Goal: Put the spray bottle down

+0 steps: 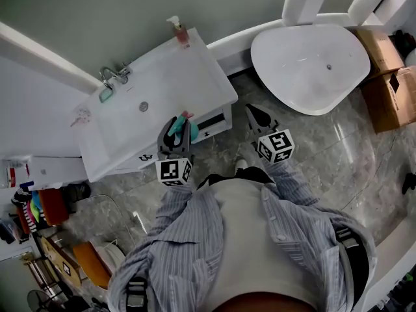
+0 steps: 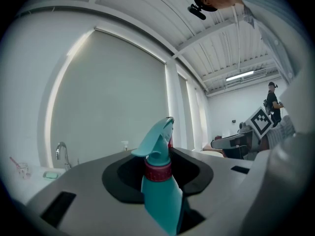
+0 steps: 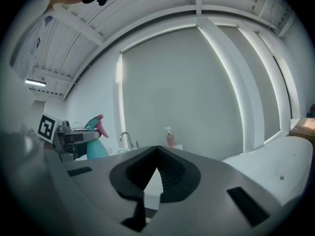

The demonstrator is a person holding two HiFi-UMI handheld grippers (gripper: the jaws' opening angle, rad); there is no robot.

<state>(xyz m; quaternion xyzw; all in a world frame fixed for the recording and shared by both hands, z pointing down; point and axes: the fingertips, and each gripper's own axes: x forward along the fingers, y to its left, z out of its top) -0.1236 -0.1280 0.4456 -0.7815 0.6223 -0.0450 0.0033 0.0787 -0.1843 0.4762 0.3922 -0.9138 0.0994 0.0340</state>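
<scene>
A teal spray bottle [image 1: 194, 131] with a pink trigger stands upright between the jaws of my left gripper [image 1: 177, 123], which is shut on its body. In the left gripper view the bottle [image 2: 160, 181] fills the gap, its red collar and nozzle rising above the jaws. The bottle hangs at the front edge of the white sink vanity [image 1: 175, 77]. My right gripper [image 1: 255, 114] is over the floor to the right of the vanity, shut with nothing in it; its tips [image 3: 156, 149] meet. From the right gripper view the bottle [image 3: 96, 132] shows at the left.
On the vanity are a faucet [image 1: 114, 75], a teal soap dish [image 1: 105, 95] and a soap dispenser [image 1: 181, 32]. A white bathtub [image 1: 312, 64] lies to the right, cardboard boxes [image 1: 390, 90] beyond it. Shelves with clutter [image 1: 32, 207] stand at the left.
</scene>
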